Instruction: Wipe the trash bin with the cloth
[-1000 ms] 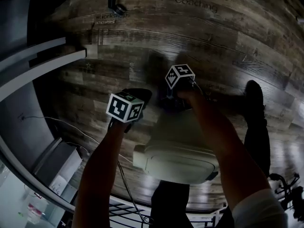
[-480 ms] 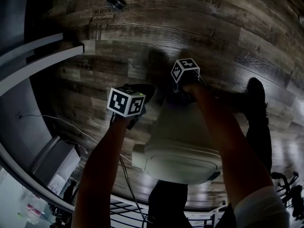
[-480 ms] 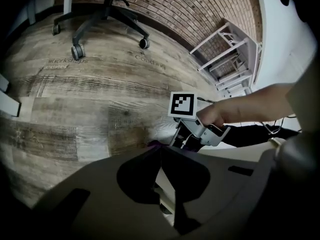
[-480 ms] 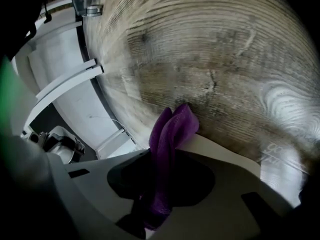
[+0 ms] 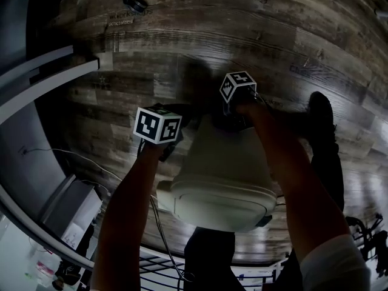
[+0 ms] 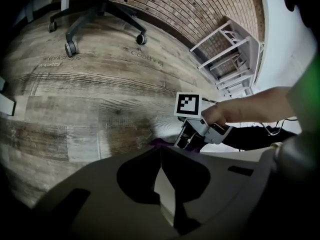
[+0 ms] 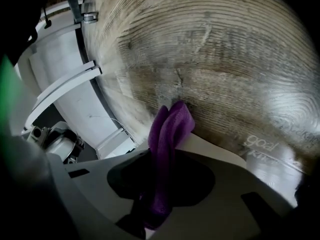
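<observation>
We are in the wiping step itself. The pale trash bin (image 5: pixel 224 174) is tipped on its side over the wooden floor (image 5: pixel 182 41), its wide rim toward us and its narrower end pointing away, between our two arms. Our right gripper (image 5: pixel 233 117) sits at that far end, and its own view shows the jaws closed on the purple cloth (image 7: pixel 167 134), a fold of which sticks out past the tips and lies against a pale surface that we take to be the bin wall. Our left gripper (image 5: pixel 165 153) is at the bin's left flank. In the left gripper view its jaws are drawn together at the tips, with a pale sliver caught between them lower down. We judge that sliver to be an edge of the bin, held to steady it. The next move calls for dragging the cloth along the wall toward the rim with steady pressure, while the left side holds the bin firm so it neither rolls nor slides. The grip on the cloth must stay tight, since a loose fold could pull free mid-stroke.
</observation>
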Demonstrator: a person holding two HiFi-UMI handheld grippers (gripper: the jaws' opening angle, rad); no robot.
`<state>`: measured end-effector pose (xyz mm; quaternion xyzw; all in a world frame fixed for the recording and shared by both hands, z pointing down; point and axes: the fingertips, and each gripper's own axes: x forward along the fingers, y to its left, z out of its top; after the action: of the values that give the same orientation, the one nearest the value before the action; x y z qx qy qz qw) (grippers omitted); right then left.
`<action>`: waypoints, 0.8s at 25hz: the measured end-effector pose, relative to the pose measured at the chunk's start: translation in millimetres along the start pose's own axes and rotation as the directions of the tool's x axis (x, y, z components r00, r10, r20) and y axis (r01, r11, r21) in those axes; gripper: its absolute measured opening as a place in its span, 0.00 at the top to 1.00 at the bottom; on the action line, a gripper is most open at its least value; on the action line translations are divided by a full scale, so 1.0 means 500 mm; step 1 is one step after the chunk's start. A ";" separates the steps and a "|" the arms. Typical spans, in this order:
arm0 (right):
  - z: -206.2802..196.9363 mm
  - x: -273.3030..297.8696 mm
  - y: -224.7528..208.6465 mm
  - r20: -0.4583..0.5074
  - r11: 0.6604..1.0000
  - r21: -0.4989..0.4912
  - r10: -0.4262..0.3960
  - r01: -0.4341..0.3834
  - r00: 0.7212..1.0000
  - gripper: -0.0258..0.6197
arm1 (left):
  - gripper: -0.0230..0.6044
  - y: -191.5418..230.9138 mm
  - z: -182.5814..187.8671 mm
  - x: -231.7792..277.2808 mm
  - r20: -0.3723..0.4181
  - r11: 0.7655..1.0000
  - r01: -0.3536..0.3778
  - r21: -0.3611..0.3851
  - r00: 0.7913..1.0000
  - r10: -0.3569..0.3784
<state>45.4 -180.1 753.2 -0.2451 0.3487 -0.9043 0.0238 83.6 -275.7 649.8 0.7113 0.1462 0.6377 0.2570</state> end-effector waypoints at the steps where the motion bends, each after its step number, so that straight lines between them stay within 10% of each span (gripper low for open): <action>1: -0.004 -0.004 -0.008 -0.003 1.000 0.001 -0.001 0.001 1.000 0.79 | 0.96 -0.005 0.004 0.004 -0.002 1.000 0.002 0.005 1.000 -0.002; 20: -0.130 -0.102 -0.200 0.010 0.994 0.017 -0.104 0.104 0.995 0.79 | 0.96 -0.137 0.087 0.062 -0.012 0.998 0.040 0.057 0.999 -0.039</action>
<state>73.0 -53.3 754.3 -0.2678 0.3278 -0.9058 -0.0194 139.2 -210.5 635.6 0.7118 0.1797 0.6319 0.2485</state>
